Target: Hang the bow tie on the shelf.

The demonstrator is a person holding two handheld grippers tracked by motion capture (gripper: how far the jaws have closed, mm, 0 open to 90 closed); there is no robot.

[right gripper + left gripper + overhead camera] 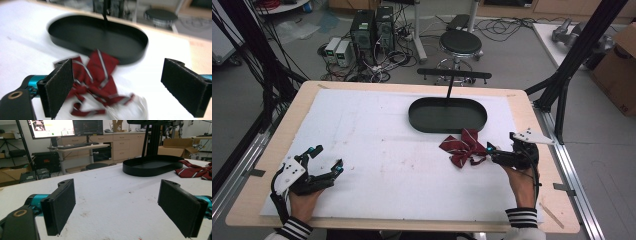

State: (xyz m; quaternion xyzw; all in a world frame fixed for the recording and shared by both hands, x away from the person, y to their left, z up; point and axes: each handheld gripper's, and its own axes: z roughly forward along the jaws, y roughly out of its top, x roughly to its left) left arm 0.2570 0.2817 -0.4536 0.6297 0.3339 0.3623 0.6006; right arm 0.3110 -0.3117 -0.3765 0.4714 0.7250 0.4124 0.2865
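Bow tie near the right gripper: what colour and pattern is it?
The bow tie is dark red with thin white stripes, clearest in the right gripper view.

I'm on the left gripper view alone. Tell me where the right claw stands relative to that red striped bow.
Observer: In the high view, the right claw is just right of the bow, with one jaw tip at the bow's edge.
Operator: Report its jaws.
Observer: The right gripper view shows them wide open, with the bow below and between them. Neither pad looks pressed on it.
Operator: Place the bow against the tray.
Observer: From above, it lies on the person's side of the black oval tray, close to the rim. I cannot tell whether they touch.
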